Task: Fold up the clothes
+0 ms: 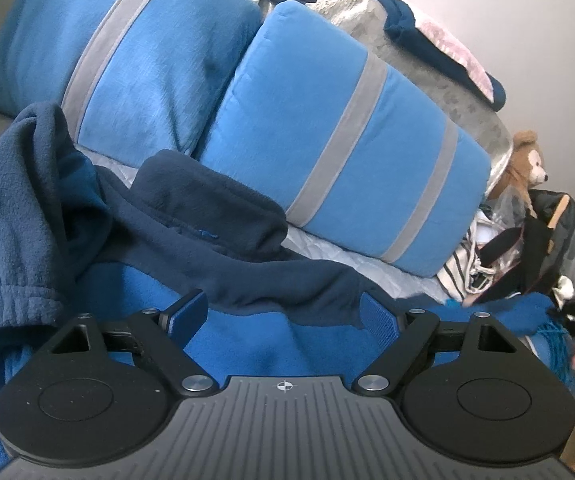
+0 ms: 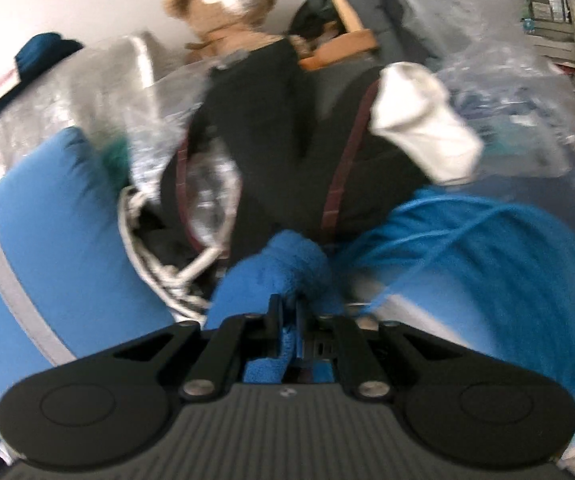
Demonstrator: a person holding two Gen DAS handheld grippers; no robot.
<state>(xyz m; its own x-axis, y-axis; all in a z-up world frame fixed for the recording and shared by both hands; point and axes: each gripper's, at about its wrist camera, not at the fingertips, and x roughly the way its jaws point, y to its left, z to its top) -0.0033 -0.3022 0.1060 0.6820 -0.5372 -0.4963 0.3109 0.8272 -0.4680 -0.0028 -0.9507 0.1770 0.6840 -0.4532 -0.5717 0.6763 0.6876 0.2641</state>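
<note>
The blue fleece garment (image 1: pixel 247 344) is spread on the bed directly ahead of the left gripper (image 1: pixel 285 314), whose jaws are held wide apart around its navy collar edge. The right gripper (image 2: pixel 287 308) is pressed together, pinching a bunched fold of the same garment.

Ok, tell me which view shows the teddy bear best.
The right wrist view: the teddy bear sits near the top, large, its face and brown body plain despite some blur. In the left wrist view the bear is small, at the far right edge beside the striped blue pillow.
</note>
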